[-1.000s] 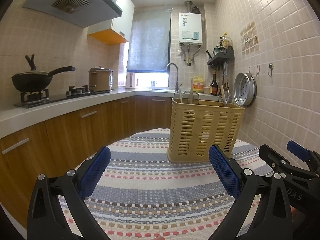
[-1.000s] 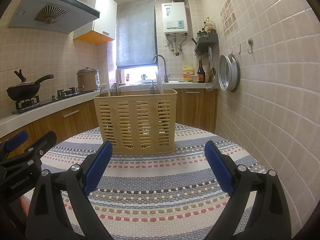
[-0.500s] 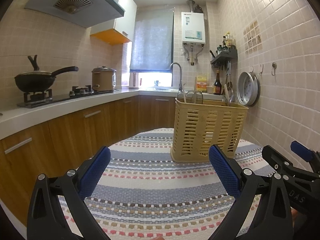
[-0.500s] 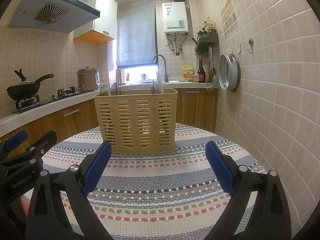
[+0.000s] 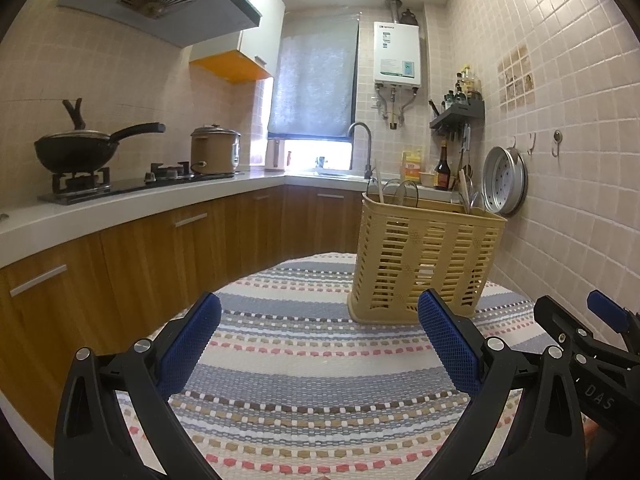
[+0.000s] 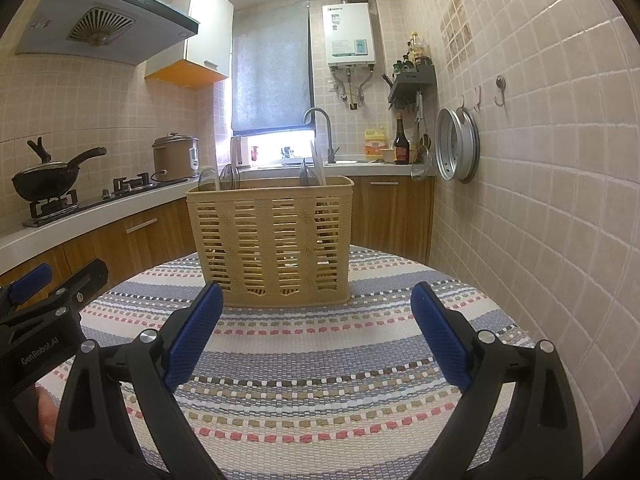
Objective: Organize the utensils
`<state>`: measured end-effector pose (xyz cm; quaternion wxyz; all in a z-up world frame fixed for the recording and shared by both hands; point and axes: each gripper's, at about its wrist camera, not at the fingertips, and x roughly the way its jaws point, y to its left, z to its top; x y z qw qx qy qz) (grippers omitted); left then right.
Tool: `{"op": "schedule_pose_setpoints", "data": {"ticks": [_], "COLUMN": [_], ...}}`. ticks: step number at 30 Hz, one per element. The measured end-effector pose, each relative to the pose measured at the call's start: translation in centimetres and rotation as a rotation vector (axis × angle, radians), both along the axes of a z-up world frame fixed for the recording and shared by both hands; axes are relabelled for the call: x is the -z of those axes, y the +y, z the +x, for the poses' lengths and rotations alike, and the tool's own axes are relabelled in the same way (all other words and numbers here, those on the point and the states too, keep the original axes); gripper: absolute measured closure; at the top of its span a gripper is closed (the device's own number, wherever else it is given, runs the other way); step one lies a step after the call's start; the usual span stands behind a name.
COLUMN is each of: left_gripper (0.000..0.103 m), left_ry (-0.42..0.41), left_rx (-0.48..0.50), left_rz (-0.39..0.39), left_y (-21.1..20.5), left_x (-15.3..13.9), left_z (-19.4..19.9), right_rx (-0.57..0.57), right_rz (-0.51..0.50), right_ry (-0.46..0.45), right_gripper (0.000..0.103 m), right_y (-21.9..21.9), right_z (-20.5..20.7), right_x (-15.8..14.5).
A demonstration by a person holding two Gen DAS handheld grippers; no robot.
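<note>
A tan slotted plastic basket stands upright on the round striped tablecloth, with spoon handles and utensil tips sticking out of its top. It also shows in the right wrist view, with utensils above its rim. My left gripper is open and empty, short of the basket and to its left. My right gripper is open and empty, just in front of the basket. Each gripper shows at the edge of the other's view.
A kitchen counter with a wok, rice cooker and sink faucet runs along the left and back. A tiled wall with a hanging steel tray is close on the right.
The left wrist view has shifted slightly, so the basket sits a little further right and higher. Both grippers stay open; the right one has barely moved.
</note>
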<state>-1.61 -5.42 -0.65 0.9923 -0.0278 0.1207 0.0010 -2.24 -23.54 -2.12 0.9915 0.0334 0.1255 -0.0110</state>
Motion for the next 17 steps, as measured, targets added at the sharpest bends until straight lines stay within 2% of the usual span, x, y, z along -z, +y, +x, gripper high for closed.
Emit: {"op": "schedule_pose_setpoints", "data": {"ticks": [9,17], "left_gripper": [0.007,0.007], "left_ry": [-0.005,0.024], "left_rx": [-0.011,-0.007], "left_rz": [-0.001,-0.061], "left_y": [0.0,1.1], "left_x": [0.0,0.1], "left_z": [-0.1,0.4], "right_rx": [0.001,0.004], "right_rz": [0.004,0.007], "right_ry": [0.004,0.007], "right_gripper": [0.01,0.01], "right_y": [-0.2,-0.3], "right_z": [0.0,0.2], "right_x": [-0.1,0.1]}}
